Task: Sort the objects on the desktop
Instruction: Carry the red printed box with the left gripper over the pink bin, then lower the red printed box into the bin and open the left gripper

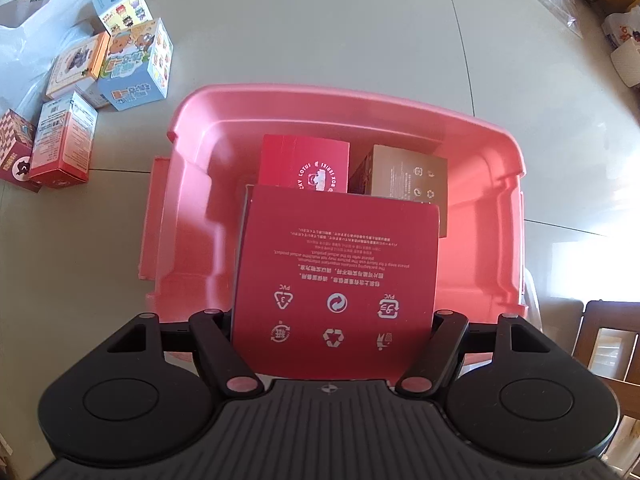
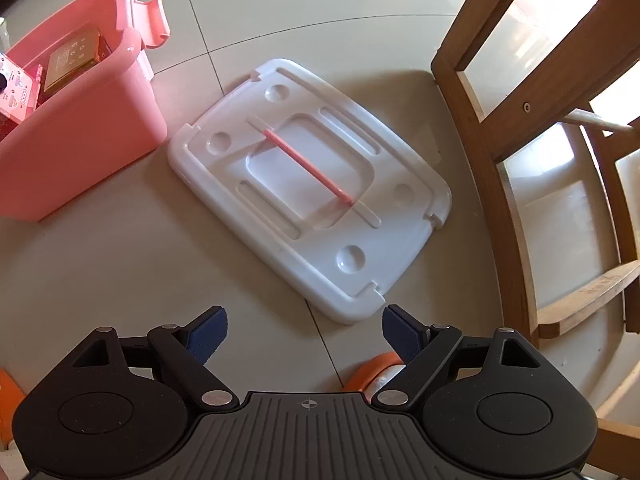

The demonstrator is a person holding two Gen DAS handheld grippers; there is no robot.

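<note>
You hold a red box over the pink bin.

Your left gripper (image 1: 332, 320) pinches the red box (image 1: 338, 276) by its sides, above the near part of the pink bin (image 1: 192, 120). Two boxes already lie at the bin's far end: a red one (image 1: 304, 166) on the left and a brown one (image 1: 404, 174) on the right, side by side. More small boxes (image 1: 132, 68) sit loose on the table (image 1: 320, 28) to the far left, well apart from the bin. Your right gripper (image 2: 305, 334) has its blue-padded fingers (image 2: 208, 334) spread and holds nothing, hovering near the white lid (image 2: 308, 196), which lies flat just right of the bin with a pink strip (image 2: 308, 166) across it. A wooden chair (image 2: 500, 184) stands at the right.
</note>
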